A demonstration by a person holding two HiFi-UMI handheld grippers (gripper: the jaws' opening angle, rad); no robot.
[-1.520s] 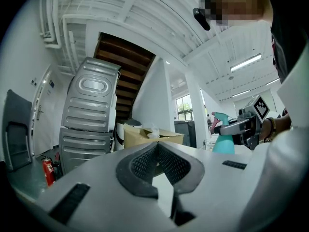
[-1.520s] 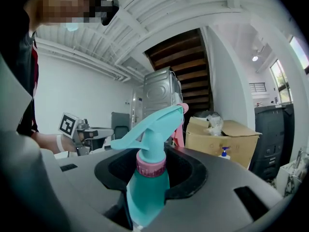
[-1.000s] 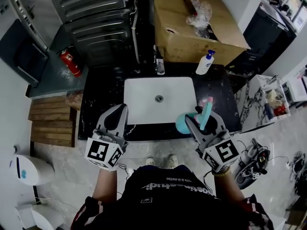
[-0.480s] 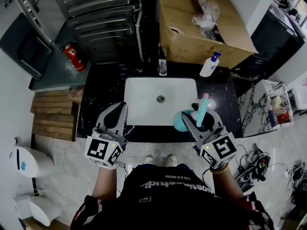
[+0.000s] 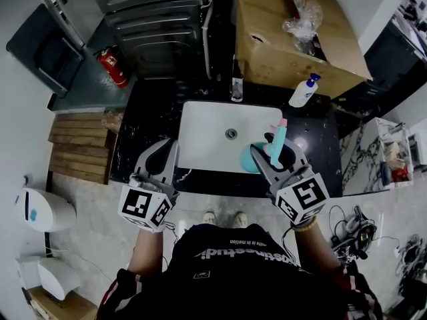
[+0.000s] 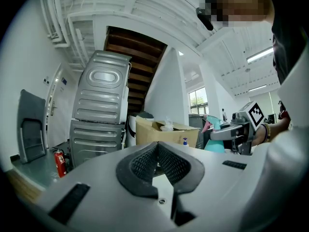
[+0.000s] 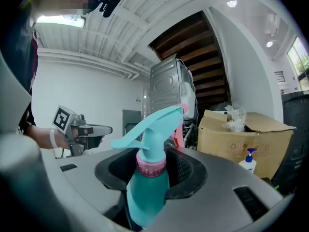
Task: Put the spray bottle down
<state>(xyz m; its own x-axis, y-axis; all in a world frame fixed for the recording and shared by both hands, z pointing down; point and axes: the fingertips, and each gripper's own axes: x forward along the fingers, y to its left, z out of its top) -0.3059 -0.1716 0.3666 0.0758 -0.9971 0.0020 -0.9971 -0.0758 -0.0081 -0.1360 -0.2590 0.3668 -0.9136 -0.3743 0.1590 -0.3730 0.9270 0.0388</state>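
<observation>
A teal spray bottle (image 5: 256, 159) with a pink collar and pink nozzle tip stands upright between the jaws of my right gripper (image 5: 275, 157), which is shut on its body. It hangs over the near right corner of the white sink (image 5: 200, 129). In the right gripper view the bottle (image 7: 147, 187) fills the gap between the black pads (image 7: 186, 170), trigger head pointing left. My left gripper (image 5: 162, 157) hovers at the sink's near left corner, holding nothing. In the left gripper view its pads (image 6: 145, 161) meet at the tips of that gripper (image 6: 158, 145).
The sink is set in a black countertop (image 5: 143, 129) with a faucet (image 5: 237, 85) at the back. A white pump bottle (image 5: 302, 91) stands at the back right before an open cardboard box (image 5: 287, 45). A red fire extinguisher (image 5: 113, 69) stands far left, beside grey appliances (image 5: 153, 9).
My right gripper has carried the spray bottle forward and slightly down, further over the sink's near right corner. The left gripper has stayed almost still.
</observation>
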